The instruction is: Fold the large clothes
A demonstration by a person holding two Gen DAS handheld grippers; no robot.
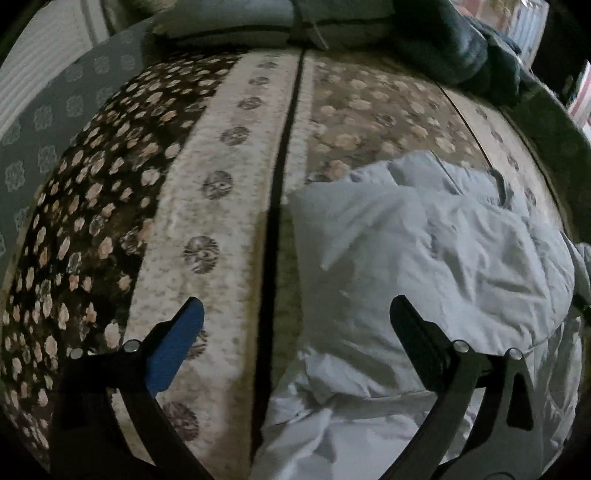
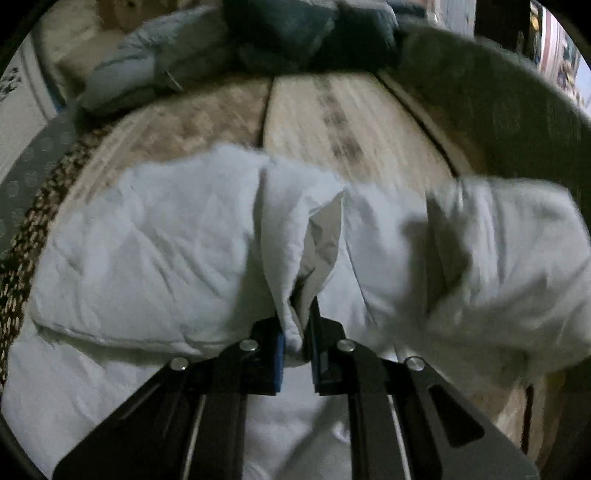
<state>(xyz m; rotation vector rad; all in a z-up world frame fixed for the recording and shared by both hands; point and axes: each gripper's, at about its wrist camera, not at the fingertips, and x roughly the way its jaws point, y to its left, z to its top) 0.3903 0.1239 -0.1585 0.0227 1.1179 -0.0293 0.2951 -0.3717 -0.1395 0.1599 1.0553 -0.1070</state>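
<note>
Two pillows (image 1: 236,22) lie beyond the white garment (image 2: 155,236) on the patterned cushions (image 1: 207,206)

The garment (image 1: 424,266) lies on the cushioned seat (image 1: 229,177), from centre toward 4 o'clock in the left wrist view (a seam (image 1: 280,206) runs beside it at 9 o'clock). Pillows (image 1: 229,22) sit behind at 12 o'clock.

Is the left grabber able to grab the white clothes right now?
Probably yes: the left gripper is open, and the white garment lies just ahead with nothing between them. The right gripper already pinches it.
</note>
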